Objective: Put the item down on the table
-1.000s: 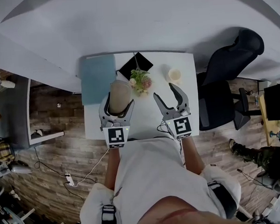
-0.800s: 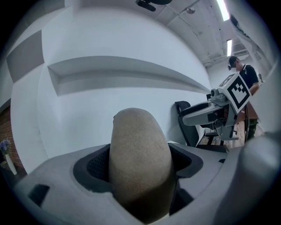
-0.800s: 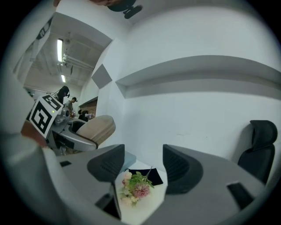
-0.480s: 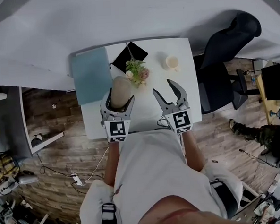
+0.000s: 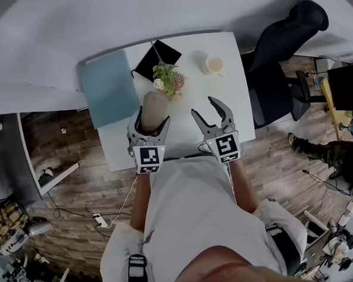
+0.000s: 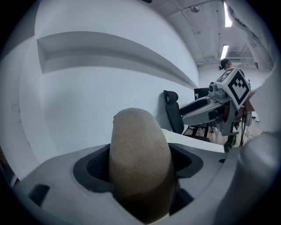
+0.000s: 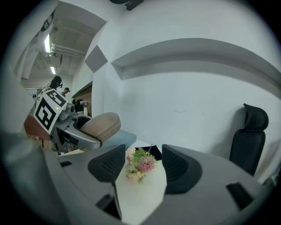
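Note:
A tan rounded item stands between the jaws of my left gripper, which is shut on it over the white table, near its front edge. In the left gripper view the item fills the gap between both dark pads. My right gripper hovers beside it to the right. Its jaws have just closed a little but still stand apart, with nothing between them. Through that gap in the right gripper view I see bare table and a small bunch of flowers.
The flowers sit mid-table just beyond the item. A blue-grey mat lies at the left, a black notebook at the back, a cup at the back right. A black office chair stands right of the table.
Both grippers have sunk toward the table, the tan item still in the left one. The right jaws have narrowed slightly.

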A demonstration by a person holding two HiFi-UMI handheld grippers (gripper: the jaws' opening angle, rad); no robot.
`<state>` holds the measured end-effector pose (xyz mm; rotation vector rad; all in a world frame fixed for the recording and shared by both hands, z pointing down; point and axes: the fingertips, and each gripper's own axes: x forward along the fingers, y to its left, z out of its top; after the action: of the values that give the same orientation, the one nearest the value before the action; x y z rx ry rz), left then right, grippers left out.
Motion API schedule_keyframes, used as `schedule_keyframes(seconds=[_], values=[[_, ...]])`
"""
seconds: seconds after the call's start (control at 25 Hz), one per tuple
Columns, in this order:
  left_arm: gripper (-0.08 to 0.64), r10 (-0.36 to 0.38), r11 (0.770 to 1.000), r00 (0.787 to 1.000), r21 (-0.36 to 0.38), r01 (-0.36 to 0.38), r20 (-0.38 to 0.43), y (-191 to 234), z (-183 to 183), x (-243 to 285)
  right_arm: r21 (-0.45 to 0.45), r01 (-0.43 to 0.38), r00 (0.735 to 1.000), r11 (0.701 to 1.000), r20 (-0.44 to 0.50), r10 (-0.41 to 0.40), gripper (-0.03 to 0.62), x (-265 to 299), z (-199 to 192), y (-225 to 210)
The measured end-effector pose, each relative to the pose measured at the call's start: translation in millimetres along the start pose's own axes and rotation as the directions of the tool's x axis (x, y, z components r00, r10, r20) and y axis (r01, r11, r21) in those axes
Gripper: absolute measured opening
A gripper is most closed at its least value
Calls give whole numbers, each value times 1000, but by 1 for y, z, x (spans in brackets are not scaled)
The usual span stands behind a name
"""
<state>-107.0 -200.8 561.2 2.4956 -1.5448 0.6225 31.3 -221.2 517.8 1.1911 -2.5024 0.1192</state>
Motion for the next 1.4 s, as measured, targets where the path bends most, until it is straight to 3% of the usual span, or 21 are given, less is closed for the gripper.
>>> schedule_keyframes(seconds=[0.68, 1.4], values=[[394, -95, 996, 991, -15, 94, -98, -33, -51, 16, 15, -38, 993, 999, -114, 39, 275, 4, -54, 19], [394, -193, 981, 955, -40, 189, -227, -58, -108, 43, 34, -84, 964, 996, -251, 89, 284, 14, -117, 28]])
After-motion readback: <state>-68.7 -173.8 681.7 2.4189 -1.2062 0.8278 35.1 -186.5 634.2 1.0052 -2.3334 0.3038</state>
